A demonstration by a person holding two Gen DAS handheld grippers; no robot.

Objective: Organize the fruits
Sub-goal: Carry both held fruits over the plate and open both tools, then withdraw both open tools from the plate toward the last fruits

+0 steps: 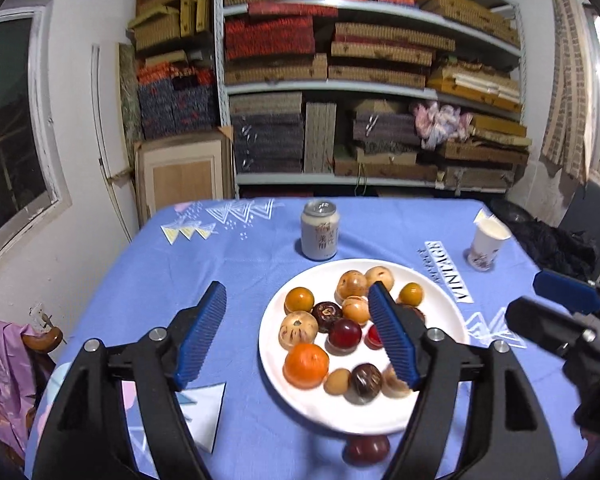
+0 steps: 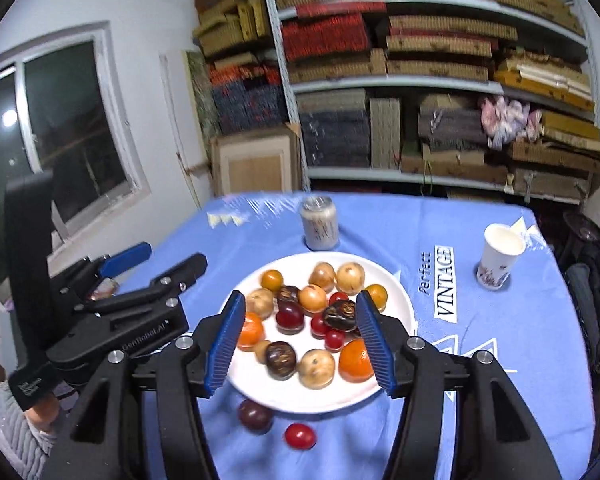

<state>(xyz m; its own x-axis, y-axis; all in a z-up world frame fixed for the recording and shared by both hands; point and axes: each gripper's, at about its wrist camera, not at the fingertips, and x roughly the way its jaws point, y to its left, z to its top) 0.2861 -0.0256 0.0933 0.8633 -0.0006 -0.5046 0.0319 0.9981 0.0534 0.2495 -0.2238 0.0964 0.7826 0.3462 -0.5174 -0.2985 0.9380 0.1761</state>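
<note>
Both the left tongs [image 1: 296,336] and right tongs [image 2: 302,344] hang released and empty above the plate [image 2: 396,300] of gathered fruit, so next comes lowering to the dark plum [image 2: 255,416] and red tomato [image 2: 300,436] lying loose on the table [image 2: 500,360] just beside the plate's near rim.

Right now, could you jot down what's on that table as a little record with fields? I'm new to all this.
Surface: blue tablecloth
Plate: white plate heaped with small round fruits, orange, tan, dark brown and red
Off the plate: dark plum and red tomato on the cloth just in front of it
Behind plate: drink can, upright
Far right: paper cup, upright
Left gripper: open, empty, above the table
Right gripper: open, empty, above the plate
</note>
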